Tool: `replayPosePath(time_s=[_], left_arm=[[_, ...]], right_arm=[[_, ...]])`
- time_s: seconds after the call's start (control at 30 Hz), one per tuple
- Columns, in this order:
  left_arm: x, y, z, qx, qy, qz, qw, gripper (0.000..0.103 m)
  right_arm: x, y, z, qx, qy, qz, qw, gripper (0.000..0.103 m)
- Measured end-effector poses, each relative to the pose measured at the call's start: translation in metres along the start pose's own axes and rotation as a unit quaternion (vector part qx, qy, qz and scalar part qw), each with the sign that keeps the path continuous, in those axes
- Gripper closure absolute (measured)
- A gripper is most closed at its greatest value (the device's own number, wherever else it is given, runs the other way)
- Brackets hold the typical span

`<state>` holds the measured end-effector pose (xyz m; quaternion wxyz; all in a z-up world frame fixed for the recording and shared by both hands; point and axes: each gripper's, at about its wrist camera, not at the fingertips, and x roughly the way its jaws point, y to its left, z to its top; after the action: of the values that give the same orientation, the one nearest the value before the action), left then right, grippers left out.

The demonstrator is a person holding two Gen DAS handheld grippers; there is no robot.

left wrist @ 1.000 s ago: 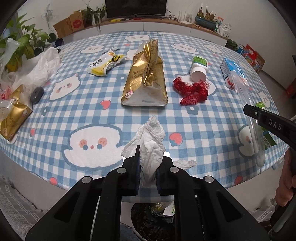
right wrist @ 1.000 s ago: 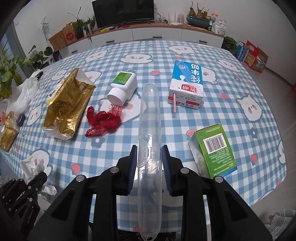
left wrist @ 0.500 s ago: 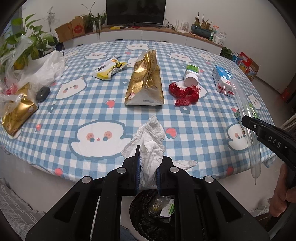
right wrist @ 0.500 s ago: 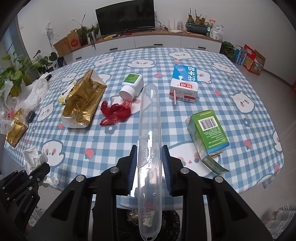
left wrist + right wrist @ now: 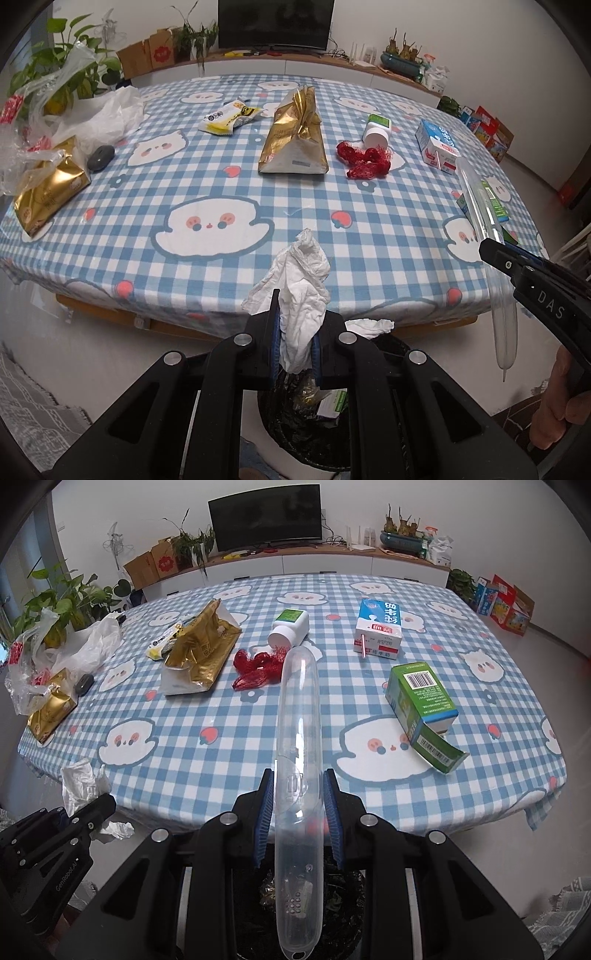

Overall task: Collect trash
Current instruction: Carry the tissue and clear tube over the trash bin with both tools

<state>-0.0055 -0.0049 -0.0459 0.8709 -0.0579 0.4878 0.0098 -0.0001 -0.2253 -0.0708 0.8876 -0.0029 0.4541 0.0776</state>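
Tissue (image 5: 301, 291) is clamped between the jaws of the left gripper (image 5: 295, 356), above the bin (image 5: 306, 428) with black liner. Right gripper (image 5: 299, 812) is closed on a clear tube (image 5: 298, 746), which points toward the table (image 5: 258, 738), and its near end hangs over the bin. On the checked cloth lie a gold bag (image 5: 199, 653), red net (image 5: 258, 666), white bottle (image 5: 290, 626), milk carton (image 5: 378, 629) and green box (image 5: 421, 705)

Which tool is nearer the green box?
Right. The right tool, shut on the clear case, sits just left of the green box; the left tool is far off, past the table's left corner.
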Motion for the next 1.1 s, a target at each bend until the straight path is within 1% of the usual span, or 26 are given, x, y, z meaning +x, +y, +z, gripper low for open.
replayPosePath(time_s=[0.27, 0.67, 0.83, 0.93, 1.03, 1.1], left_arm=[[-0.004, 0.002, -0.029, -0.004, 0.003, -0.007, 1.0000, 0.091], [0.010, 0.016, -0.080, -0.017, 0.032, -0.006, 0.9993, 0.091], [0.009, 0.018, -0.092, -0.020, 0.028, -0.010, 0.9994, 0.091], [0.018, 0.019, -0.100, -0.019, 0.041, -0.009, 0.9989, 0.091], [0.028, 0.020, -0.108, -0.017, 0.047, -0.005, 0.9987, 0.091], [0.037, 0.021, -0.112, -0.020, 0.060, -0.003, 0.9980, 0.091]], right_arm=[[-0.005, 0.008, -0.035, -0.011, 0.006, 0.006, 1.000, 0.078], [0.002, 0.013, -0.090, -0.004, 0.008, 0.013, 1.000, 0.078], [0.012, 0.014, -0.106, -0.002, 0.014, 0.017, 1.000, 0.078], [0.019, 0.016, -0.113, -0.007, 0.021, 0.015, 1.000, 0.078], [0.022, 0.015, -0.116, -0.007, 0.019, 0.020, 1.000, 0.078], [0.025, 0.015, -0.119, -0.007, 0.016, 0.023, 1.000, 0.078]])
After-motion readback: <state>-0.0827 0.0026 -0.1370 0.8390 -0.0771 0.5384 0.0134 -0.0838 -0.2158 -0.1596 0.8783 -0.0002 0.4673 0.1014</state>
